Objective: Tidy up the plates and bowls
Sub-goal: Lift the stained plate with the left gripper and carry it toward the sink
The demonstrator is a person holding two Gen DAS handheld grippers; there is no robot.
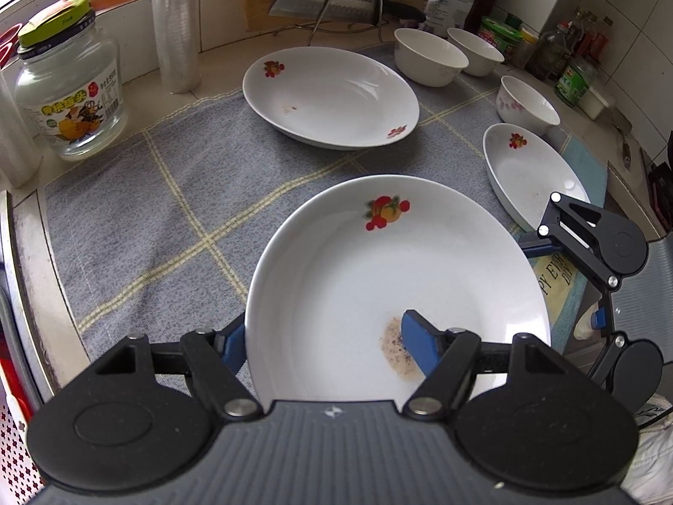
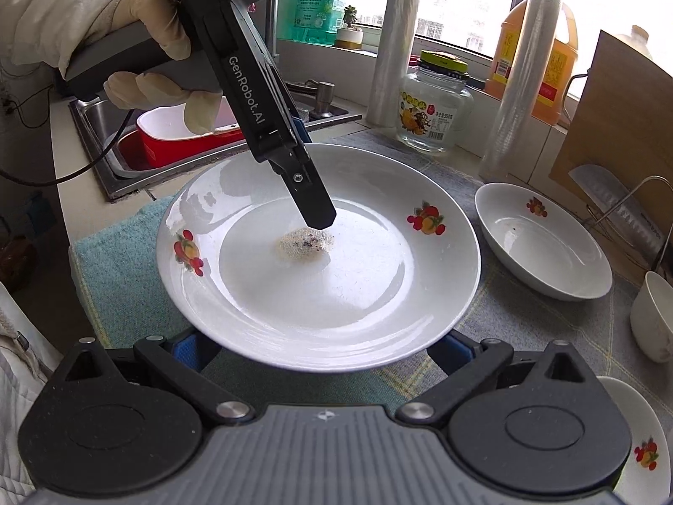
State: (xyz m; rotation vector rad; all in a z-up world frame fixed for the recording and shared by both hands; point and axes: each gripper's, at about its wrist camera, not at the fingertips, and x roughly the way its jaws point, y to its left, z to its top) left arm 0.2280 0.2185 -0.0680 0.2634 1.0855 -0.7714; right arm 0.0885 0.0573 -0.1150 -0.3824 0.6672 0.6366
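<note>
Early going — left gripper is gripping the soiled plate by its rim, right gripper jaws standing released beneath it, while two plates and three bowls are lying unstacked across the bench.

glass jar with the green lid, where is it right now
The jar stands at the far left of the left wrist view, off the grey cloth, beside a roll of plastic film by the window.

The left gripper points steeply down, its jaws pinching a plate's rim, one finger inside and the other beneath. A gloved hand holds its handle. The right gripper reaches under the opposite rim, its fingertips hidden, so its grip is probably closed.
</note>
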